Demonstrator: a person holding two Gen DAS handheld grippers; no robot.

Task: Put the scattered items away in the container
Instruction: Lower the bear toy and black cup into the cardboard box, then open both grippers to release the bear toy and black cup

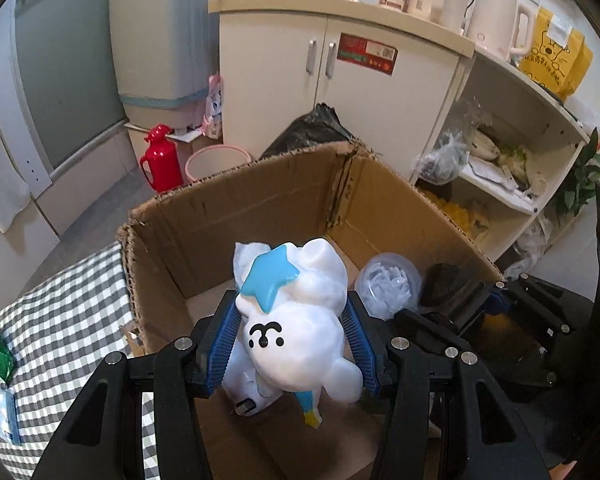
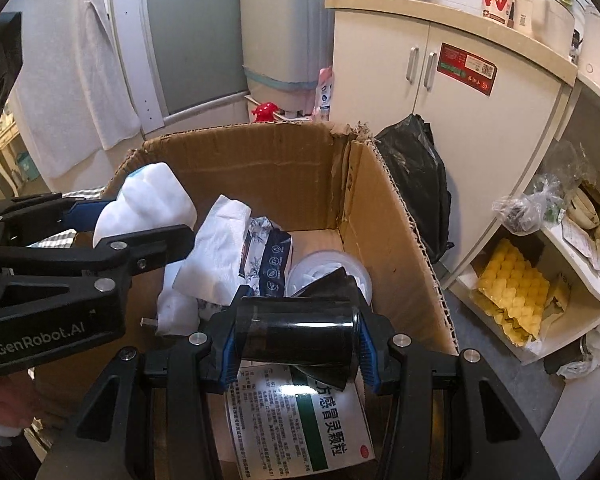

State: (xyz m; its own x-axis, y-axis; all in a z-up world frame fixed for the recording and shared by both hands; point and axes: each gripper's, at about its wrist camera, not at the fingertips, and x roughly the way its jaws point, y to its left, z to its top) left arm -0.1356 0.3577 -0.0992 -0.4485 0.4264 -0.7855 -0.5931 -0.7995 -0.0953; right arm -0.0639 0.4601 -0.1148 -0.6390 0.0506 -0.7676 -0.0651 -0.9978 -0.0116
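Observation:
My left gripper (image 1: 291, 308) is shut on a white toy animal (image 1: 300, 336) with a blue star on its head, held over the open cardboard box (image 1: 236, 208). My right gripper (image 2: 300, 320) is shut on a glossy black cylinder (image 2: 296, 340), also over the box (image 2: 240, 160). In the right wrist view the left gripper (image 2: 136, 220) and the toy (image 2: 148, 196) sit at the left. The right gripper (image 1: 460, 308) appears at the right of the left wrist view. Inside the box lie white tissue paper (image 2: 220, 248), a tissue pack (image 2: 268, 256), a clear round tub (image 2: 324, 264) and a medicine box (image 2: 300, 424).
The box stands on a grey checked cloth (image 1: 68, 320), where a green wrapper (image 1: 0, 352) and a small blue-white packet (image 1: 6, 416) lie. Behind the box are a black bag (image 1: 308, 128), a red flask (image 1: 160, 160), a pink bucket (image 1: 216, 164), a cream cabinet (image 1: 340, 100) and open shelves (image 1: 520, 168).

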